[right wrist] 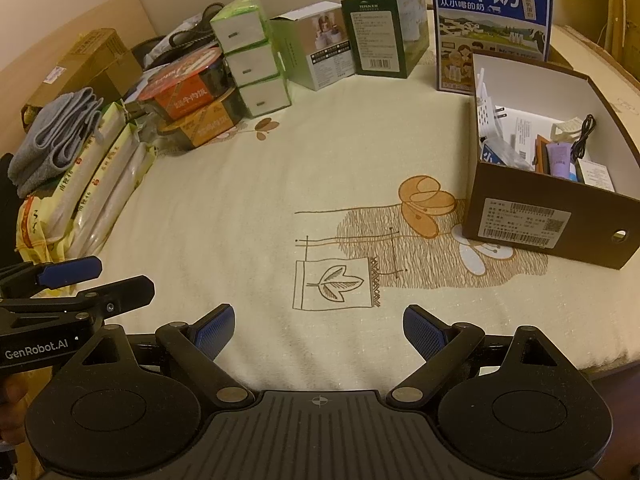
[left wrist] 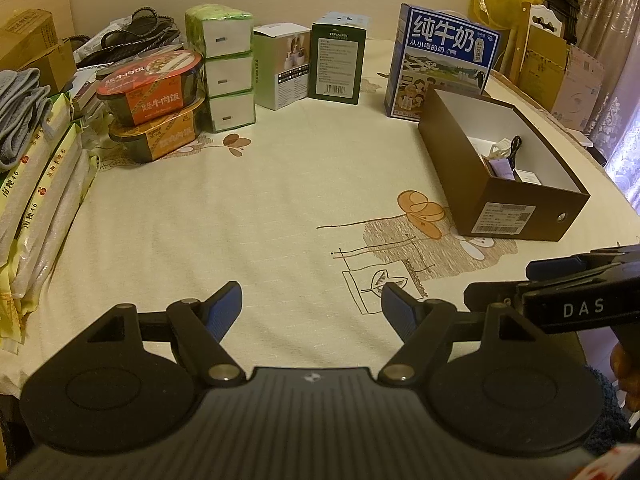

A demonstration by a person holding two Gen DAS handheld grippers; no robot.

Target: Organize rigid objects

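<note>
An open brown shoe box [left wrist: 520, 216] [right wrist: 552, 228] sits on the cloth-covered table at the right and holds several small items, among them a purple tube [right wrist: 558, 158] and a black cable [right wrist: 582, 136]. Boxes line the far edge: a blue milk carton [left wrist: 444, 52] [right wrist: 490, 12], a dark green box [left wrist: 338, 60] [right wrist: 382, 32] and a light green box [left wrist: 280, 68] [right wrist: 316, 48]. My left gripper [left wrist: 312, 308] hangs open over bare cloth near the front, holding nothing. My right gripper [right wrist: 319, 328] is open and holds nothing too, just right of the left one.
Three stacked tissue packs [left wrist: 230, 72] and two stacked instant rice bowls [left wrist: 154, 84] stand at the back left. Long rice packs [left wrist: 44, 184] and a folded grey cloth [right wrist: 56, 140] line the left edge. Cardboard boxes [left wrist: 544, 60] stand beyond the table's right side.
</note>
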